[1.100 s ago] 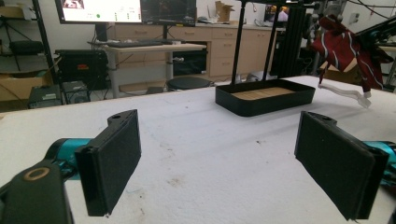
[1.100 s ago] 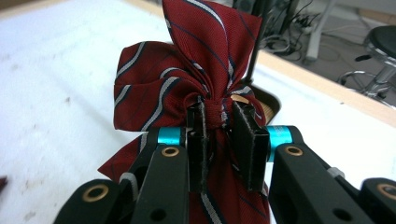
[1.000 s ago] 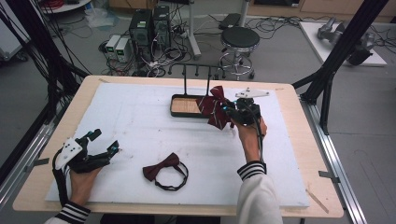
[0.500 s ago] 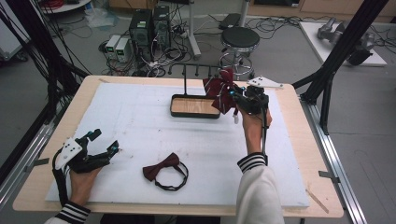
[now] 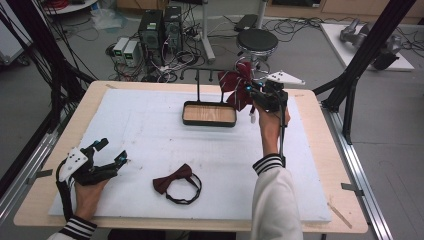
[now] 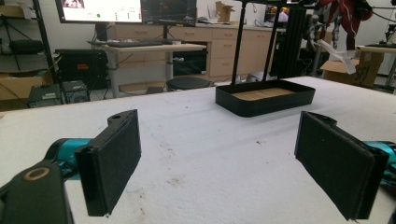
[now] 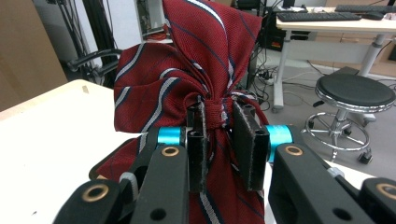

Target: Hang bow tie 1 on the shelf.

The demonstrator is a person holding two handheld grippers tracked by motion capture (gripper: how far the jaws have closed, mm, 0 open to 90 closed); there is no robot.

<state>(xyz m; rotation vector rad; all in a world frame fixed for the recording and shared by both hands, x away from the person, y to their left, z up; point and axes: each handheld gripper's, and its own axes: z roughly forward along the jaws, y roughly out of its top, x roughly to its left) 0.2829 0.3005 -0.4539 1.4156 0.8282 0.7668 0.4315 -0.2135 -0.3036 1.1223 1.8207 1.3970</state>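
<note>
A dark red striped bow tie (image 5: 239, 86) (image 7: 187, 70) hangs in the air by the right end of a black rack's crossbar (image 5: 202, 71). My right gripper (image 5: 248, 95) (image 7: 219, 140) is shut on its middle knot, raised over the table's far right. The rack rises from a black tray with a wooden floor (image 5: 209, 114) (image 6: 265, 95). A second, plain dark red bow tie (image 5: 172, 179) with its black strap lies flat near the front edge. My left gripper (image 5: 111, 152) (image 6: 219, 163) rests at the front left, open with nothing between its pads.
A white mat (image 5: 150, 135) covers the wooden table (image 5: 320, 155). A round stool (image 5: 256, 42) and computer boxes (image 5: 160, 27) stand on the floor beyond the far edge. Black frame posts (image 5: 360, 65) rise at the table's right and left.
My right gripper has risen and moved toward the far edge with the striped bow tie, from beside the tray up to the rack's top. The left gripper has stayed put.
</note>
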